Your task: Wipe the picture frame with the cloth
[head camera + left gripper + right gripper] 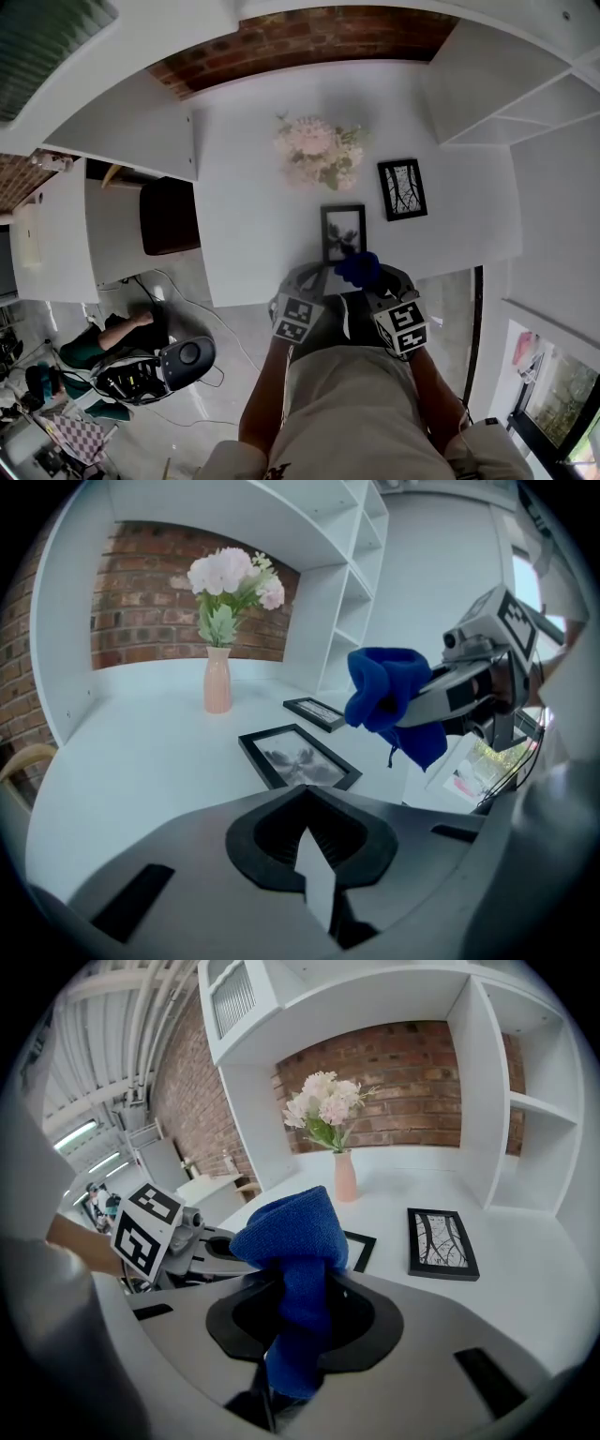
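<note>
black rectangular picture frame (343,232) lies flat on white worktop (246,192), near its front edge. right tongs (286,1354) clamped on bunched blue cloth (298,1232), raised off worktop by frame's near corner. left tongs (314,864) together, nothing between.
</note>
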Available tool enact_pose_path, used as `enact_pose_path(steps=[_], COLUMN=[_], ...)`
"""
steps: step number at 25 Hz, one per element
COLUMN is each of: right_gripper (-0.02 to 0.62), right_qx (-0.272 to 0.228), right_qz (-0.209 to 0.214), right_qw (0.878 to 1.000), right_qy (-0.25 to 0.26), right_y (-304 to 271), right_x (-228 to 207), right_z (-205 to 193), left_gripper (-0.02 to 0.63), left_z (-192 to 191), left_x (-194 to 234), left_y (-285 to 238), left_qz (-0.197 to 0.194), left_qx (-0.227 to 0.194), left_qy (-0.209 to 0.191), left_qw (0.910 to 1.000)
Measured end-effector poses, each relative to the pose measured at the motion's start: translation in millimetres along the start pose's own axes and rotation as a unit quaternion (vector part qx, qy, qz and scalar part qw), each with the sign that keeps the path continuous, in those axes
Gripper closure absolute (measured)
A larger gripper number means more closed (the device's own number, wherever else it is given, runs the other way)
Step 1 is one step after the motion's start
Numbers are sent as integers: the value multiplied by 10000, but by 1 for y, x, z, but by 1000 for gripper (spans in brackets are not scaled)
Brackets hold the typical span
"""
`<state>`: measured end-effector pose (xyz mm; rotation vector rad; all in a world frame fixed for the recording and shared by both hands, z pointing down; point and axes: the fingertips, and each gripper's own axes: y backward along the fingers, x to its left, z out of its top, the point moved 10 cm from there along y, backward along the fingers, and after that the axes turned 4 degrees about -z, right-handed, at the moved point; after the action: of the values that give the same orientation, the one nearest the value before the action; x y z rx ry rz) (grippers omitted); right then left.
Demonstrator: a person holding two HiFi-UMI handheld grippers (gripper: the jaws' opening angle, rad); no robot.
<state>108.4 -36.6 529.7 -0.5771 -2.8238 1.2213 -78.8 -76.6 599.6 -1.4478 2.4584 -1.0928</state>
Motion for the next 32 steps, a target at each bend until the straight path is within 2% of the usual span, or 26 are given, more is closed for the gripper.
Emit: enact_pose_path(steps=[8, 22, 32], right_gripper=[508, 508, 509], right_qx=[245, 469, 400], right_qz=[20, 6, 252], right_qw=[9997, 9983, 9976], right_qy=[-74, -349, -508], right_y=[-20, -46, -69], right_x=[-6, -7, 5], right_z=[-1, -3, 4], left_gripper=[609, 609, 609], left_z=[-4, -4, -4], left_x=[4, 16, 14], left_y=[-15, -26, -26], left_qz=[1, 96, 124], left_qx=[170, 2, -5], left_qy=[-8, 256, 261], left_qw=[9999, 9996, 9996])
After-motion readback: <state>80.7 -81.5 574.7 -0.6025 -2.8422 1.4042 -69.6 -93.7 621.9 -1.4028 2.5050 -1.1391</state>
